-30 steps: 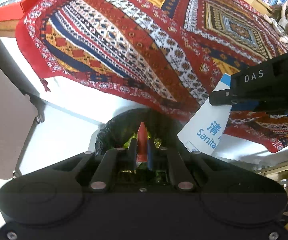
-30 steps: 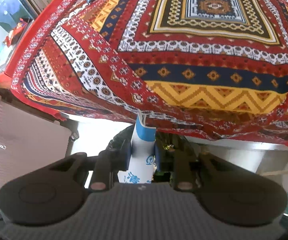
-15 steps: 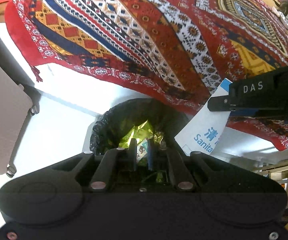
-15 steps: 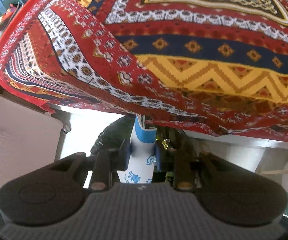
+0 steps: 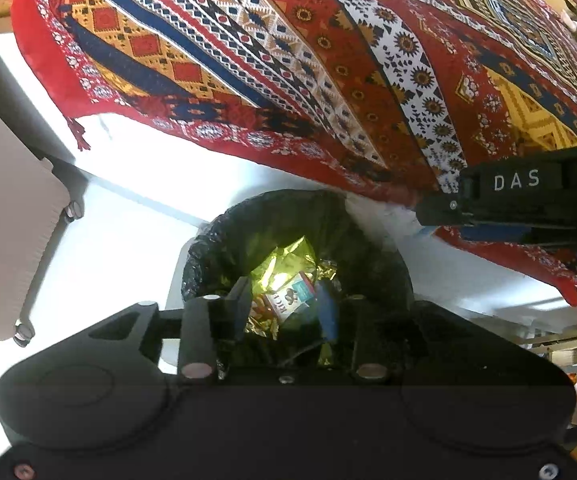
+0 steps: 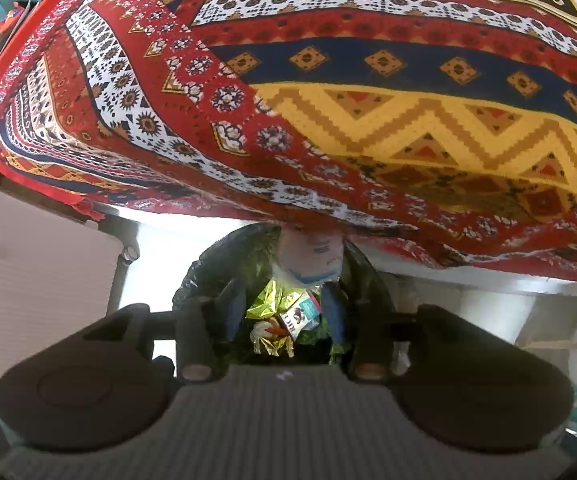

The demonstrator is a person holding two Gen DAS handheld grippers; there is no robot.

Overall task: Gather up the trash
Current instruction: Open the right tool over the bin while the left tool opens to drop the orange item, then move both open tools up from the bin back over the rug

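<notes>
Big red patterned cloth drapes the surface, black-lined bin sits below. Both tools, left and right, hang over it, jaws opening, nothing gripped; snack wrapper lies inside

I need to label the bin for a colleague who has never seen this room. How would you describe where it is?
Start at the table draped in the red patterned cloth; just below its hanging edge, on the pale floor, stands the bin. A crinkled black bag lines it, and shiny gold foil with a small printed carton lies inside, unlike the beige ribbed case nearby.
</notes>
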